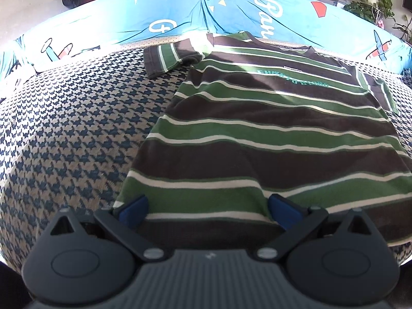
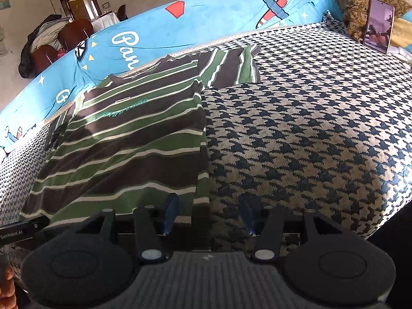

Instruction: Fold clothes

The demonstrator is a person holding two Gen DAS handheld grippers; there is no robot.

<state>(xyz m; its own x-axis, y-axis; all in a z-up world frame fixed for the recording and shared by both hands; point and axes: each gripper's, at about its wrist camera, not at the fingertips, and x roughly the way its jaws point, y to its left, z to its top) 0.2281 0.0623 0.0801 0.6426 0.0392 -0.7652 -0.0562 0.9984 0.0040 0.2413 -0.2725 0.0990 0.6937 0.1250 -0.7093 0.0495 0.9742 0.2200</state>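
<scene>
A T-shirt [image 1: 257, 139] with green, brown and white stripes lies flat on a houndstooth-covered surface [image 1: 72, 139], collar at the far end and both sleeves spread. My left gripper [image 1: 209, 212] is open over the shirt's near hem, its blue pads wide apart with cloth lying between them. In the right wrist view the same shirt [image 2: 128, 149] fills the left half. My right gripper [image 2: 209, 215] is open at the shirt's near right corner; the left pad is over the hem, the right pad over bare cover. Neither gripper holds anything.
A blue printed blanket [image 1: 180, 10] runs along the far edge. A phone [image 2: 378, 25] leans on a patterned cushion [image 2: 360, 0] at the far right. The left gripper's body [image 2: 18, 231] and a hand [image 2: 7, 283] show at the lower left. Bare houndstooth cover [image 2: 309, 128] stretches right of the shirt.
</scene>
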